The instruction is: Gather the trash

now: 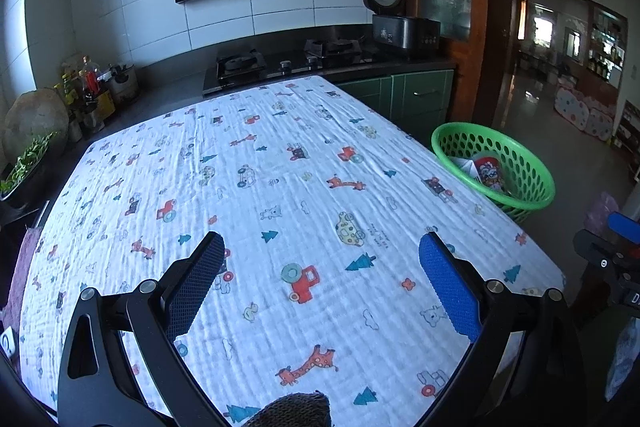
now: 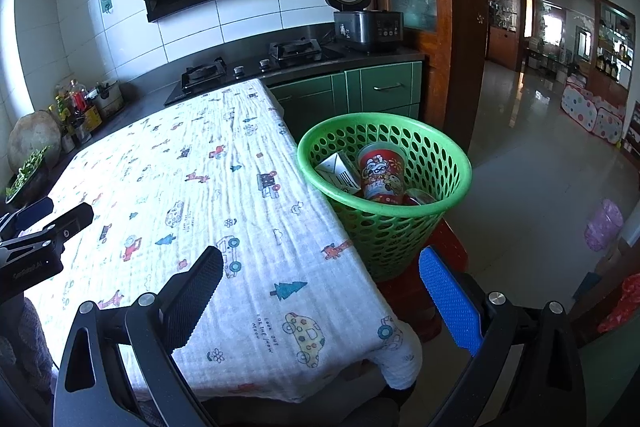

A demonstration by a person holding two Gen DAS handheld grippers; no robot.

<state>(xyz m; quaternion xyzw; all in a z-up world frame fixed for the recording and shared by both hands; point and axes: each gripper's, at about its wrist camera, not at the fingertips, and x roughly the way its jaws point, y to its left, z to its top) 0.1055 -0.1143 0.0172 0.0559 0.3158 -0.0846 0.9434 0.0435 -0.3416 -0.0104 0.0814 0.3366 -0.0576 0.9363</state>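
A green perforated basket (image 2: 400, 227) stands on a red stool (image 2: 412, 291) off the table's right edge; the left wrist view shows the basket (image 1: 532, 163) too. Inside lie a red printed cup (image 2: 380, 171), a white carton (image 2: 336, 171) and a clear piece (image 2: 420, 197). My right gripper (image 2: 322, 263) is open and empty over the table's near right corner, short of the basket. My left gripper (image 1: 322, 247) is open and empty above the table's cartoon-print cloth (image 1: 280, 187). The cloth (image 2: 192, 187) bears no loose item that I can see.
A black counter behind the table carries a gas hob (image 1: 280, 63), a rice cooker (image 2: 366, 23) with its lid up, and bottles (image 1: 86, 83) at the left. Green cabinets (image 2: 360, 95) stand beyond the basket. A doorway opens onto tiled floor (image 2: 532, 163) at right.
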